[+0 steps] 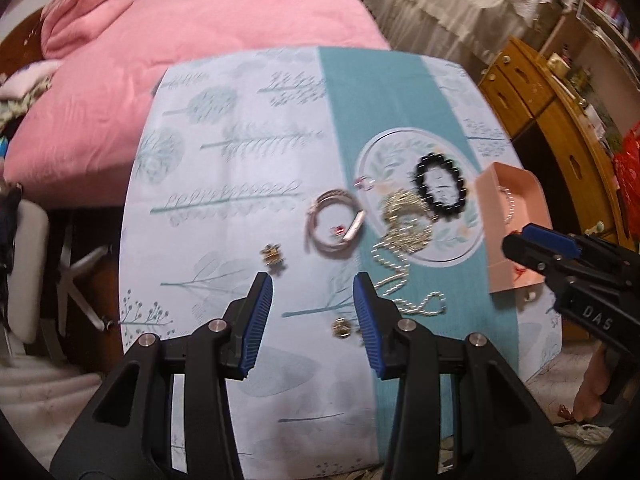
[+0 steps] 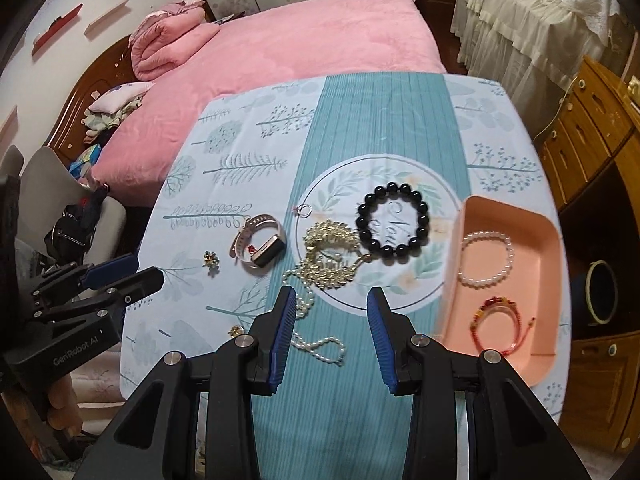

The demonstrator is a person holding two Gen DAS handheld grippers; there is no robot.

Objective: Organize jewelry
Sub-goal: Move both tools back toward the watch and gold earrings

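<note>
Jewelry lies on a patterned tablecloth (image 2: 380,120). A black bead bracelet (image 2: 392,225), a gold chain pile (image 2: 332,256), a pearl necklace (image 2: 316,340), a watch (image 2: 260,244), a small ring (image 2: 305,210) and a gold brooch (image 2: 211,259) are loose. A pink tray (image 2: 548,248) at the right holds a pale bead bracelet (image 2: 486,258) and a red string bracelet (image 2: 500,320). My right gripper (image 2: 331,304) is open and empty above the pearl necklace. My left gripper (image 1: 313,294) is open and empty, near the watch (image 1: 336,220) and a gold earring (image 1: 341,327).
A pink bed (image 2: 300,36) lies beyond the table. A wooden drawer cabinet (image 2: 592,128) stands at the right. A grey chair (image 2: 52,184) stands at the left. A draped table (image 2: 532,12) is at the back right.
</note>
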